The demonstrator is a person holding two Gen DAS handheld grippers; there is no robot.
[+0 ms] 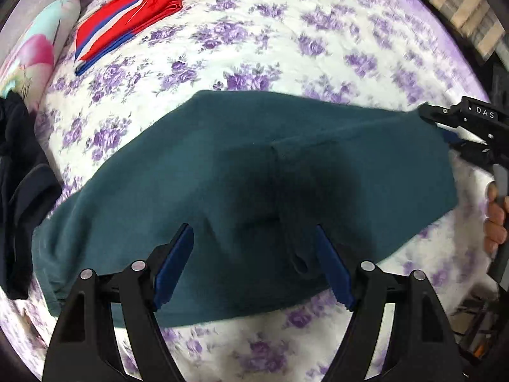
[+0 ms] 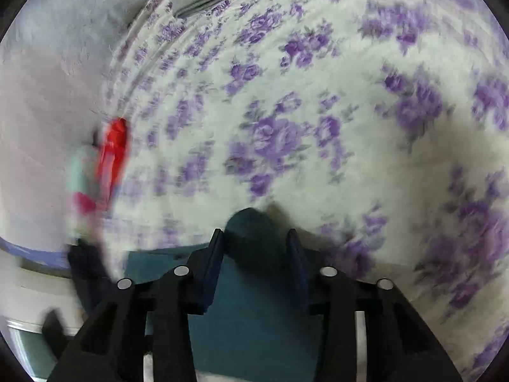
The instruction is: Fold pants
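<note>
Our right hand-held gripper [image 2: 254, 248], jaws part-spread around the teal pants [image 1: 241, 172] corner without pinching; fabric may slip out, spoiling our fold.

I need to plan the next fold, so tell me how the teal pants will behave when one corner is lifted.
The teal pants will probably go limp: they lie flat on the bedspread with soft creases. A lifted corner would likely sag and trail. The knit-looking cloth seems grippy, so it may drag on the bedspread. Likely light, though bunched cloth sits between the right gripper fingers.
</note>
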